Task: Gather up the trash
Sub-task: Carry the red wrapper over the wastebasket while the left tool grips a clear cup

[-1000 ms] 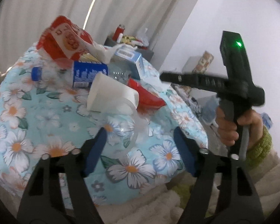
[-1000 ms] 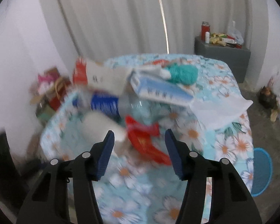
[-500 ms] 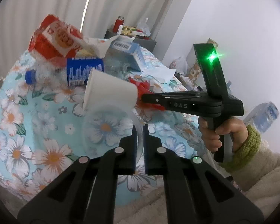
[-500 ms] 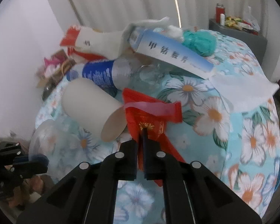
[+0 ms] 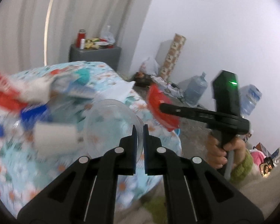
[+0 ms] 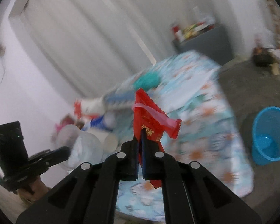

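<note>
Trash now in both grippers: left gripper (image 5: 138, 130) clamped on clear plastic cup (image 5: 110, 125), right gripper (image 6: 139, 136) on red wrapper (image 6: 149, 123), both lifted off the table (image 6: 205, 115) since a second ago, blue bin (image 6: 267, 130) likely next

Red wrapper (image 6: 149, 123), clear cup (image 5: 112, 128), blue bin (image 6: 268, 134); the blurred tablecloth (image 6: 205, 115) looks light blue with daisies.

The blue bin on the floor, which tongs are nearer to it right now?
Right. The right tongs, shut on the red wrapper, are over the table edge with the blue bin just beyond; the left tongs, gripping the clear cup, are on their far side.
</note>
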`<act>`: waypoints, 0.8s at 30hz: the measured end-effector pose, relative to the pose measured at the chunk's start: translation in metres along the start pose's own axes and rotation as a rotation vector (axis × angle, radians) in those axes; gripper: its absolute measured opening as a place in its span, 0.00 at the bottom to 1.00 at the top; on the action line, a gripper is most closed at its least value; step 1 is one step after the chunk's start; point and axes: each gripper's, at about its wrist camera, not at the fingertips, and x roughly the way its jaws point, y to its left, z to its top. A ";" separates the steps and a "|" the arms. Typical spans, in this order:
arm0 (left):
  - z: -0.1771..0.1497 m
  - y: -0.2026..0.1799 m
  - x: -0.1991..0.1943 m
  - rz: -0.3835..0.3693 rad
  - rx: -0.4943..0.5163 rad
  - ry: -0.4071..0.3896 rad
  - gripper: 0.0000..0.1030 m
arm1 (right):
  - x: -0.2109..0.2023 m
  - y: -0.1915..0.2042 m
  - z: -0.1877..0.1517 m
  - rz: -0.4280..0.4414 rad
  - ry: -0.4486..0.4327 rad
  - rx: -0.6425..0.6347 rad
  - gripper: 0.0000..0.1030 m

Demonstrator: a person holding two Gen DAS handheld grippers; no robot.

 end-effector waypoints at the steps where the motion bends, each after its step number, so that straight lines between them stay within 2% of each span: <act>1: 0.007 -0.005 0.011 -0.007 0.006 0.018 0.04 | -0.009 -0.009 0.005 -0.015 -0.027 0.016 0.03; 7: 0.077 -0.049 0.112 -0.191 0.025 0.160 0.04 | -0.064 -0.081 0.015 -0.131 -0.192 0.158 0.03; 10: 0.105 -0.080 0.161 -0.212 0.076 0.205 0.04 | -0.079 -0.128 0.015 -0.192 -0.248 0.259 0.03; 13: 0.126 -0.115 0.227 -0.277 0.069 0.309 0.04 | -0.081 -0.182 0.009 -0.219 -0.281 0.390 0.03; 18: 0.129 -0.156 0.351 -0.246 0.093 0.496 0.04 | -0.061 -0.279 -0.014 -0.228 -0.289 0.637 0.03; 22: 0.115 -0.156 0.453 -0.177 0.022 0.619 0.04 | -0.028 -0.343 -0.035 -0.224 -0.246 0.807 0.03; 24: 0.105 -0.154 0.489 -0.150 -0.009 0.655 0.04 | -0.007 -0.379 -0.044 -0.229 -0.213 0.877 0.04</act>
